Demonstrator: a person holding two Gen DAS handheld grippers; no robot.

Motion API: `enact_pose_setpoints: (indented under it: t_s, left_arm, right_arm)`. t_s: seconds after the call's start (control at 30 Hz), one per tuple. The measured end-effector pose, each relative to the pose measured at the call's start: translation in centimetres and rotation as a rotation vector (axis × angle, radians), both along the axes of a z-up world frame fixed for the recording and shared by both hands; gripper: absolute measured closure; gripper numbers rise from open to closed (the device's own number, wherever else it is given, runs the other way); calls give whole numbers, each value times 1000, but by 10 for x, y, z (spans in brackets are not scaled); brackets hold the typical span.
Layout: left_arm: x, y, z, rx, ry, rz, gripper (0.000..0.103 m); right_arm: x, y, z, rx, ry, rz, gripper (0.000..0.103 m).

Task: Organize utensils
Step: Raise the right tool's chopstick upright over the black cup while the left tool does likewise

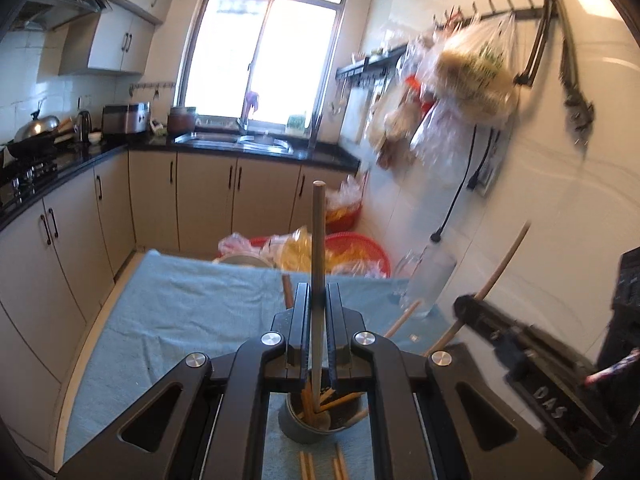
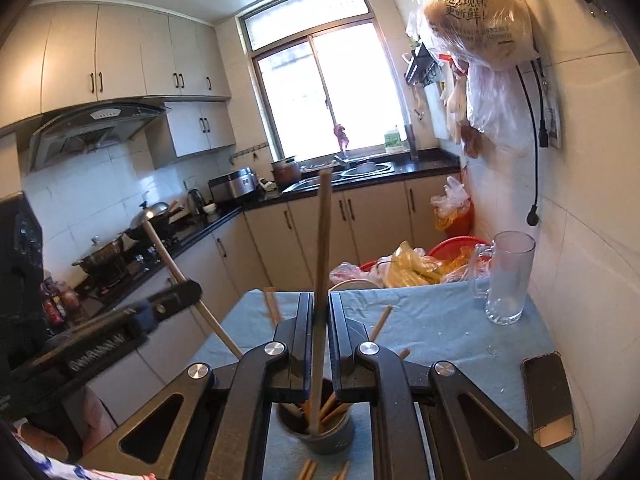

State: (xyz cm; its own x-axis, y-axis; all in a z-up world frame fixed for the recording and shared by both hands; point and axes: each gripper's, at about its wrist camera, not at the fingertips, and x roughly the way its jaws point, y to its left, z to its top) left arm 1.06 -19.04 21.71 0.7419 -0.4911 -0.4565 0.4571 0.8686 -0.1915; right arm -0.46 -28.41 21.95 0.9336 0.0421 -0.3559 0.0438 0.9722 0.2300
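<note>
I hold one chopstick [image 1: 319, 248] clamped in each gripper [image 1: 319, 300], above the cup [image 2: 326, 432] on the worktop [image 2: 440, 320]. They seem light, stiff, probably slippery; I grip mid-shaft.

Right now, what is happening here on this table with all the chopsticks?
A person is sorting chopsticks with two handheld grippers. The left gripper is shut on one chopstick, and the right gripper is shut on another chopstick; both sticks stand upright above a grey holder cup that already has several chopsticks in it. More loose chopsticks lie on the blue cloth, and an empty glass mug and a phone sit to the right.
</note>
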Motion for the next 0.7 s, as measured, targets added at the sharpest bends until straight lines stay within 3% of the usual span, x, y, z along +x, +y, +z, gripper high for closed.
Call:
enact_pose_setpoints:
  t_s: [0.2,0.7]
  left_arm:
    - [23,-2,-30,9,91,14,97]
    - [33,4,-43,19,111,46,96]
  right_arm:
    - [10,-5,-5,21,18,4,95]
    - [28,-8,-5,30,-3,-44,95]
